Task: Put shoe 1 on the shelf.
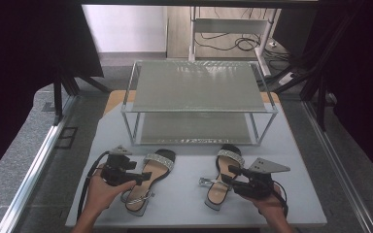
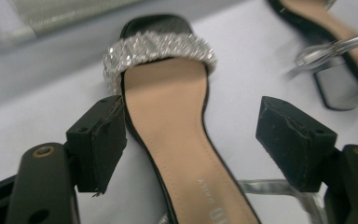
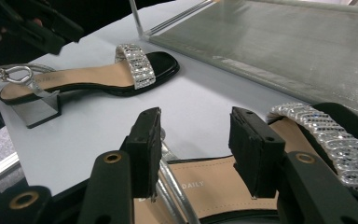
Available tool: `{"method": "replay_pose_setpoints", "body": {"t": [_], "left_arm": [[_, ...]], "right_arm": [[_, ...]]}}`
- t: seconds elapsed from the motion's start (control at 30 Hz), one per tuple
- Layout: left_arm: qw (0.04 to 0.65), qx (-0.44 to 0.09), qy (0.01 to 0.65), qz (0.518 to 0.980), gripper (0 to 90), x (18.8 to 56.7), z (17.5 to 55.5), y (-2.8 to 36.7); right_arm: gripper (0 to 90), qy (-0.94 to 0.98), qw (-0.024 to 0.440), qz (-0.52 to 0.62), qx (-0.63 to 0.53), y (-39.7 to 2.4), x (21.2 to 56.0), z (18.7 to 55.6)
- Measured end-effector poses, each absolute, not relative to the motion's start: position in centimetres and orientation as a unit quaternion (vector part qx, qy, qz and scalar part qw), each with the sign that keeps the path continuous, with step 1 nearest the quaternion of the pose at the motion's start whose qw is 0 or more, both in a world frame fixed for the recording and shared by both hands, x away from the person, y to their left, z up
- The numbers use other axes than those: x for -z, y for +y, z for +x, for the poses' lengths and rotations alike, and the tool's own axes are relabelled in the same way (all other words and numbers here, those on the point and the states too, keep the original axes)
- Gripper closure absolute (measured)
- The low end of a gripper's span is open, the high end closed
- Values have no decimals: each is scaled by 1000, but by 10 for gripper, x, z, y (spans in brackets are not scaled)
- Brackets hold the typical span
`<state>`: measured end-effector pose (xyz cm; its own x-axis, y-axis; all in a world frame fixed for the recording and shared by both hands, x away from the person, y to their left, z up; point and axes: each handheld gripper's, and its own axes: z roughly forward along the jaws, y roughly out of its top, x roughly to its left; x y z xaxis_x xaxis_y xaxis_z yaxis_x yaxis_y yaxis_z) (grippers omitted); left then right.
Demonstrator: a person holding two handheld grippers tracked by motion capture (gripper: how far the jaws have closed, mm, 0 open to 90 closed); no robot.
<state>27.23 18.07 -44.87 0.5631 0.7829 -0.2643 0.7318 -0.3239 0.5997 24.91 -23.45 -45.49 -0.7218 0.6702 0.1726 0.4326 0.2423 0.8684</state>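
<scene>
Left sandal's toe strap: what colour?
Silver, sparkly rhinestone band on a black sandal; clearest in the left gripper view.

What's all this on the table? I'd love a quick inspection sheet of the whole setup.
Surface: grey table, mostly bare.
Job's things: left sandal and right sandal, flat on the table before a two-tier shoe rack with nothing on its shelves.
Clutter: nothing seen.
Grippers: left gripper open astride the left sandal's sole; right gripper open over the right sandal.
Cables: gripper leads; loose floor cables behind.
Surroundings: black curtains, grey floor.
</scene>
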Motion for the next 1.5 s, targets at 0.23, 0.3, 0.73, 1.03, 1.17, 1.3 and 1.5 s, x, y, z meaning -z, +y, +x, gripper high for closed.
{"method": "replay_pose_setpoints", "body": {"t": [0.23, 0.3, 0.73, 1.03, 1.17, 1.3, 1.5], "left_arm": [[304, -20, 471, 828, 200, 465, 275, 168], [291, -20, 473, 831, 199, 469, 277, 164], [204, -32, 502, 840, 234, 484, 282, 144], [186, -44, 517, 834, 293, 490, 280, 138], [176, -58, 528, 829, 322, 490, 278, 133], [168, -57, 533, 827, 350, 488, 278, 133], [175, -47, 535, 825, 411, 485, 279, 142]], "right_arm": [[540, 780, 135, 350, -501, -231, 454, 246], [536, 783, 136, 348, -498, -229, 455, 246], [528, 793, 133, 346, -483, -224, 459, 246], [522, 796, 132, 347, -479, -223, 460, 248], [522, 796, 132, 346, -478, -223, 459, 248], [521, 796, 136, 345, -479, -224, 458, 246], [522, 788, 143, 353, -483, -229, 454, 246]]}}
